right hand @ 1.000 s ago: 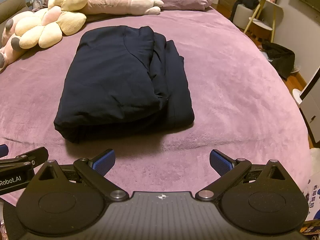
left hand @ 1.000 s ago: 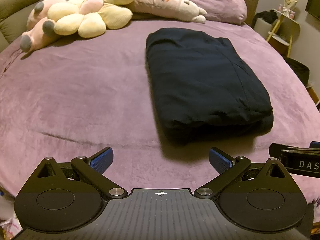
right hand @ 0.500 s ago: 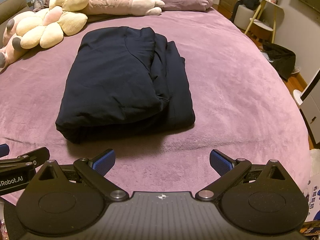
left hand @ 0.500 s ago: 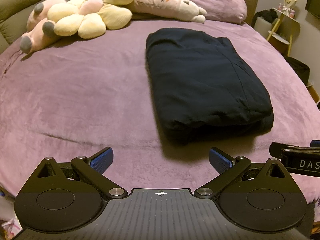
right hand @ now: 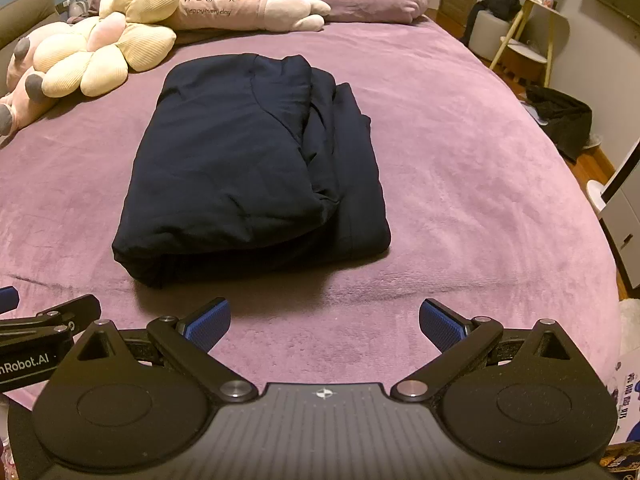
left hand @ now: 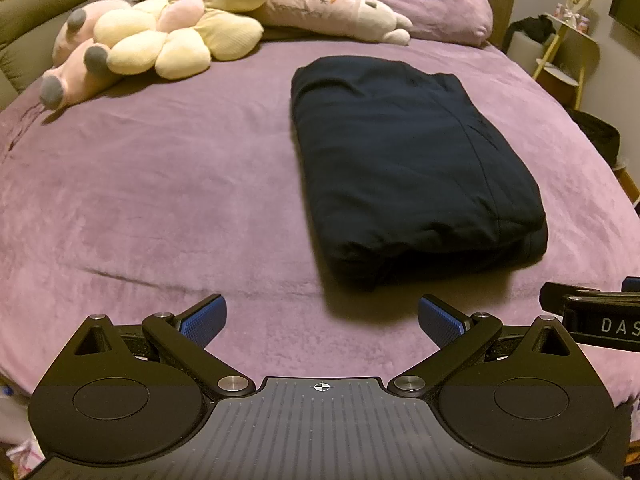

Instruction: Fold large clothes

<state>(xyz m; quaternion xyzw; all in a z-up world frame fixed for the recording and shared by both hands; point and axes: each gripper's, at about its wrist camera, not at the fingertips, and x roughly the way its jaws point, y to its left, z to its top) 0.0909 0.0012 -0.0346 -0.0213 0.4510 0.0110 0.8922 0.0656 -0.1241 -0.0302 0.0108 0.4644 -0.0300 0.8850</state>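
2 black grippers, left [left hand: 322,316] and right [right hand: 324,318], hover with ribbed blue pads spread wide and empty before the thick, folded navy garment [right hand: 248,168] lying mid-bed on plush purple velvet bedspread [right hand: 460,184].

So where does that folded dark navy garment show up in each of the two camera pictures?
Left wrist view: the folded navy garment lies right of centre on the purple bed cover.
Right wrist view: the same garment lies left of centre.
Shared landmark: the yellow flower-shaped plush sits beyond the garment, toward the upper left in both views.
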